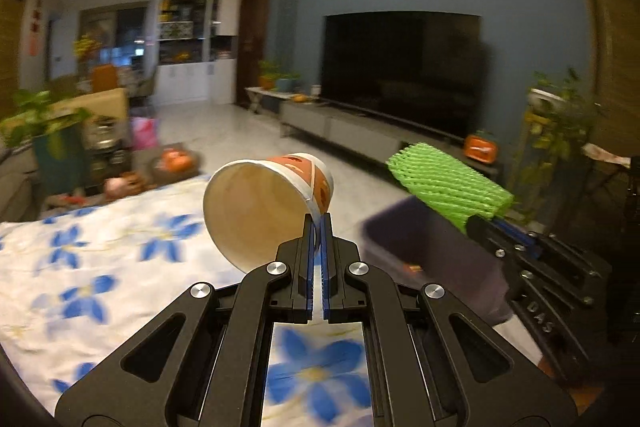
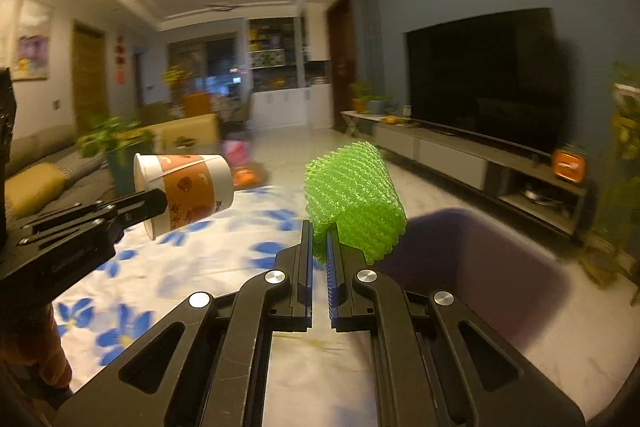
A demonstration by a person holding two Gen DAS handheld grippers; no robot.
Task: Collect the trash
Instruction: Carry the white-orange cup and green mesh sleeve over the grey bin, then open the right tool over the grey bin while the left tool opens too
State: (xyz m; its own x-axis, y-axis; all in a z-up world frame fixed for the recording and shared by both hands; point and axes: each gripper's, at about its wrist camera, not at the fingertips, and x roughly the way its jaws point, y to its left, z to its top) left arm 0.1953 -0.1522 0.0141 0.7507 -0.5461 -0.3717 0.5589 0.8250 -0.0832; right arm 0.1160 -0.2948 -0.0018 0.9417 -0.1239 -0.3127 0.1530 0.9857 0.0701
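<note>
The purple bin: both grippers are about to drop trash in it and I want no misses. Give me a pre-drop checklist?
1. Left gripper clamped on paper cup rim: ok.
2. Right gripper clamped on green foam net: ok.
3. Purple bin open, no lid: ok.
4. Foam net over the bin mouth: not ok, beside its near edge.
5. Cup over the bin: not ok, above the floral cloth.
6. Cup empty: ok.

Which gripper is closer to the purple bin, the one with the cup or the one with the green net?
Right. The right gripper, shut on the green foam net, is right beside the purple bin. The left gripper, holding the paper cup, is farther away, over the flowered cloth.
</note>
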